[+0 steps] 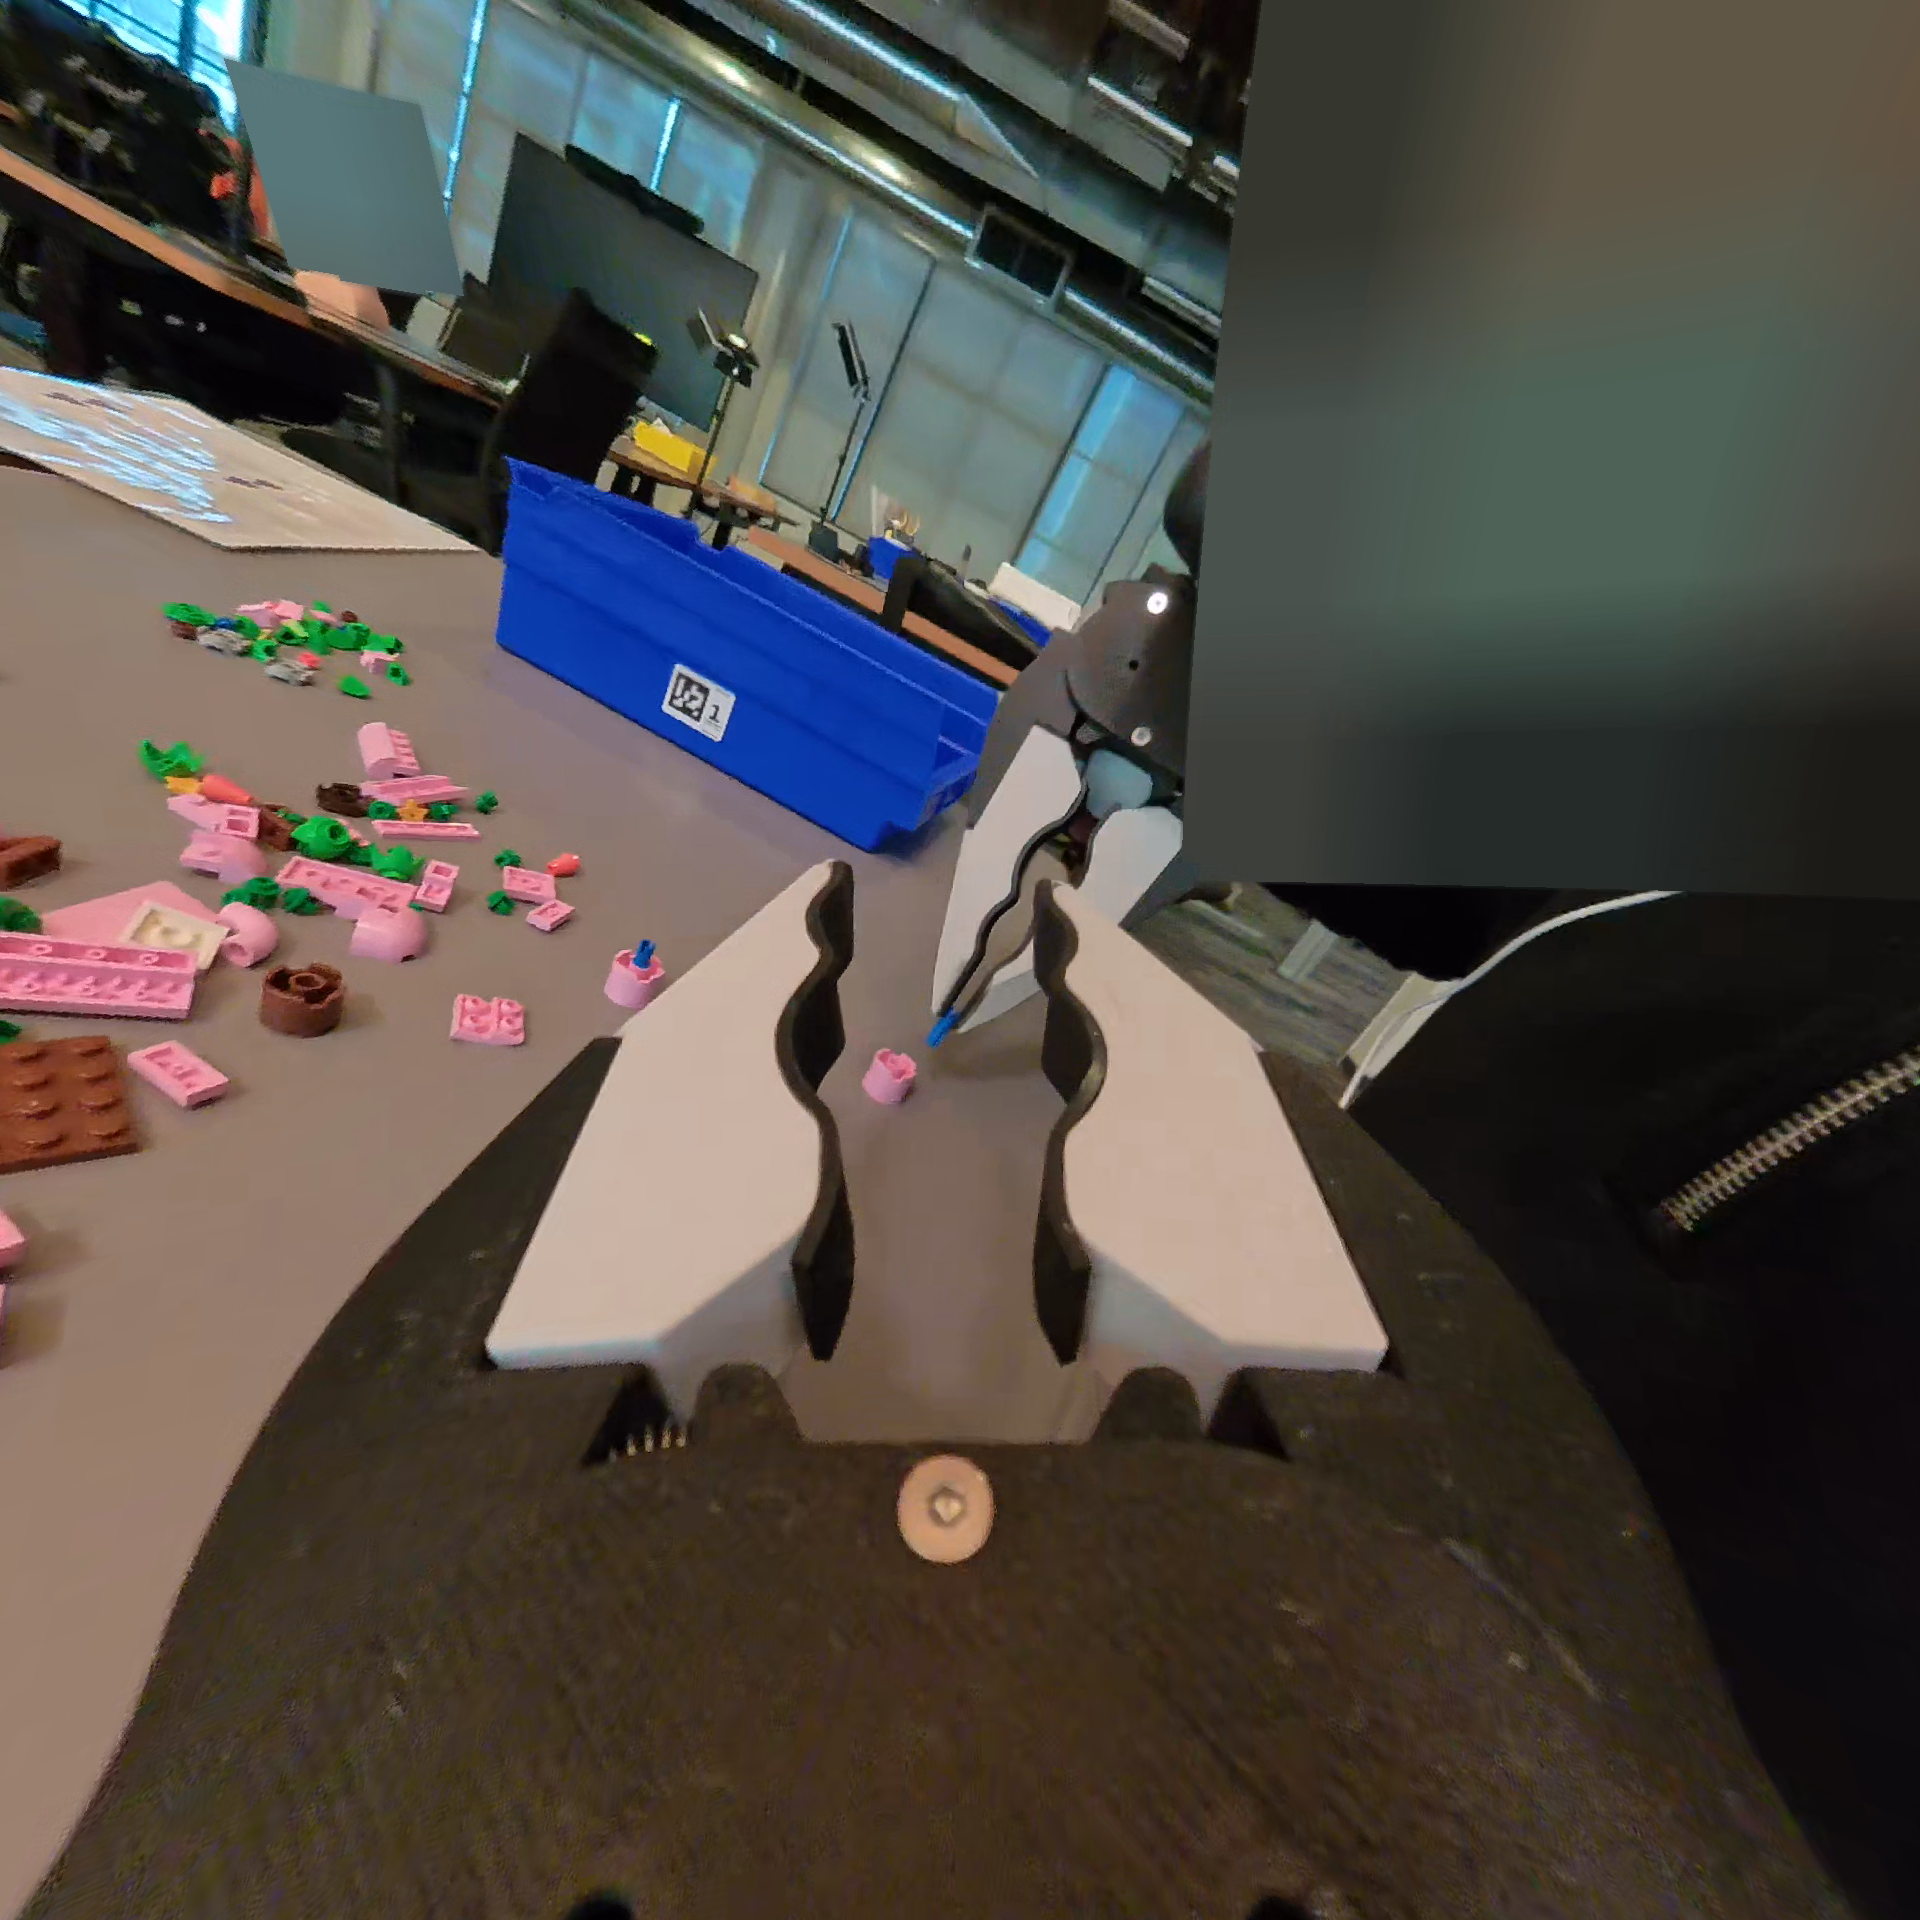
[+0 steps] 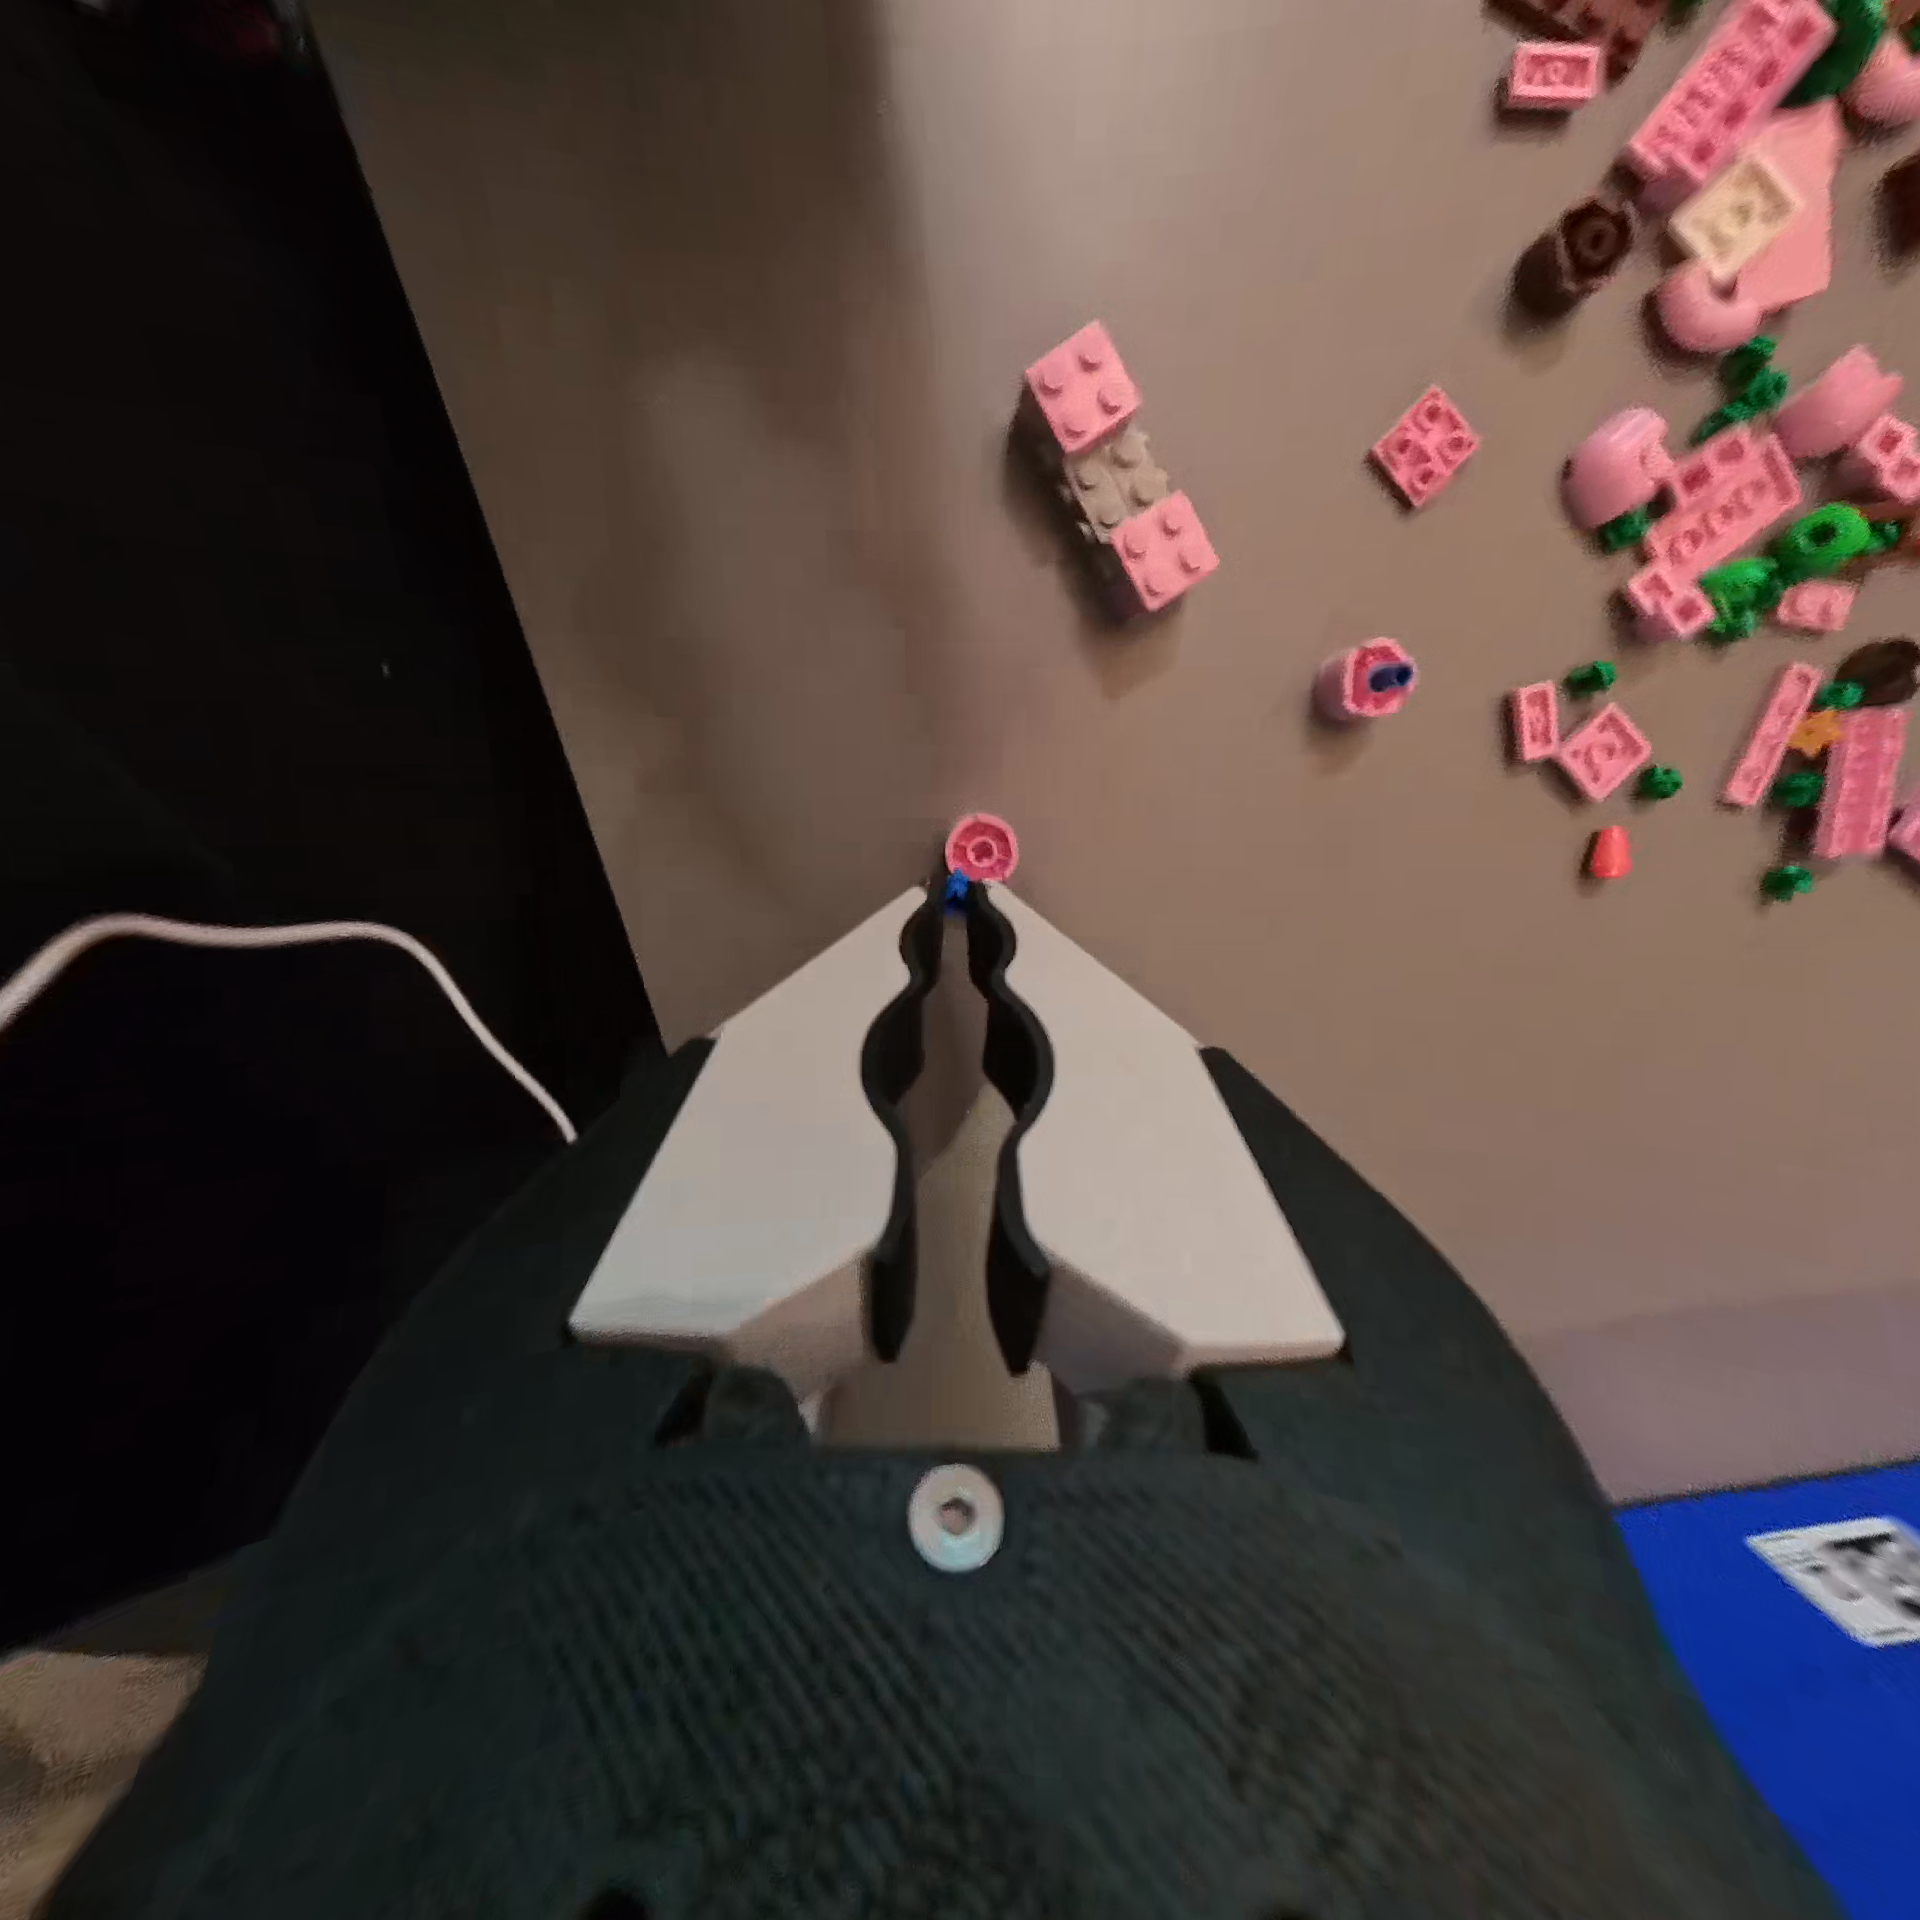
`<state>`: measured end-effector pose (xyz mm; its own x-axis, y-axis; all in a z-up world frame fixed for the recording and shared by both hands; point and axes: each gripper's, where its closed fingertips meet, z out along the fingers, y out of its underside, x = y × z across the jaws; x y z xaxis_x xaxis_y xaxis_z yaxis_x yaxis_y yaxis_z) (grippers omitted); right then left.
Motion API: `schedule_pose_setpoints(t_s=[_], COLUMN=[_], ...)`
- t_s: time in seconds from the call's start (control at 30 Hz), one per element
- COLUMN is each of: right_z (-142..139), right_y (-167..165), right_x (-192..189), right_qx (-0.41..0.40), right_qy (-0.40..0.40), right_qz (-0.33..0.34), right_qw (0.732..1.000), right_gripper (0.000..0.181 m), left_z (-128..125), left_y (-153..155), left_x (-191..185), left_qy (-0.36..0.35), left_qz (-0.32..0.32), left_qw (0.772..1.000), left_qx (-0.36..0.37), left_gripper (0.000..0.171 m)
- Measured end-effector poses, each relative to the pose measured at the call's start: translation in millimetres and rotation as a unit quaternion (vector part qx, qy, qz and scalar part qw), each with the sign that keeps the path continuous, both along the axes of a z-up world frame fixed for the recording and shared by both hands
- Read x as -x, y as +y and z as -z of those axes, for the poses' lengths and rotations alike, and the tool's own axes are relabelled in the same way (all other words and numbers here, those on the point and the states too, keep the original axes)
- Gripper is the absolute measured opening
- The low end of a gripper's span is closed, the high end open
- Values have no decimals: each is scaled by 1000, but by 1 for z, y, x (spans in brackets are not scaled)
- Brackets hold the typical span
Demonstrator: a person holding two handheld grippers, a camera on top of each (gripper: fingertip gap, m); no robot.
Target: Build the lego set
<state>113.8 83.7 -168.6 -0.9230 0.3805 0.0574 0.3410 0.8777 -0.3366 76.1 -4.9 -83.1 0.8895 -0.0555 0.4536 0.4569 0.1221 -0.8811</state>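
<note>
Pink and small, a round lego piece (image 1: pixel 889 1075) is sitting on the grey table (image 1: pixel 312 1299) between the spread fingers of the left gripper (image 1: pixel 940 925), which is hovering wide apart and gripping nothing. Beside it the right gripper (image 2: pixel 957 896) is pinching a tiny blue pin (image 2: pixel 955 889) at its tips, angling it down just next to that round piece. 1 more pink round piece with a blue pin (image 1: pixel 634 975) is lying to the left, near loose pink, green and brown bricks (image 1: pixel 312 883). Farther back a blue bin (image 1: pixel 727 675) is resting on the table
</note>
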Motion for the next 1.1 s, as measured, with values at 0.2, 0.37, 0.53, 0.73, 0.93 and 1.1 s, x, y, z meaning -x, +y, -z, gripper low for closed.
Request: schedule_pose_setpoints(t_s=[0.2,0.37,0.53,0.73,0.93,1.1], right_z=[7,8,9,9,8,12], right_y=[1,1,1,3,-3,-1], right_x=[3,4,0,5,4,5], right_qx=[-68,-99,-110,-136,-132,-137], right_qy=[26,21,21,17,1,-14], right_qz=[-140,-201,-298,-359,-391,-396], right_qw=[987,974,948,923,911,908], right_gripper=[3,3,3,3,3,3], left_z=[-2,-2,-1,-1,-1,-1], left_y=[-4,-5,-4,-4,-3,-3], left_x=[-4,-2,-3,-2,-3,-3], left_qy=[-12,-18,-19,-23,-25,-30], left_qz=[18,15,19,18,22,25], left_qw=[1000,1000,999,999,999,999], left_qx=[-16,-19,-18,-18,-16,-19], left_gripper=[33,32,32,32,32,32])
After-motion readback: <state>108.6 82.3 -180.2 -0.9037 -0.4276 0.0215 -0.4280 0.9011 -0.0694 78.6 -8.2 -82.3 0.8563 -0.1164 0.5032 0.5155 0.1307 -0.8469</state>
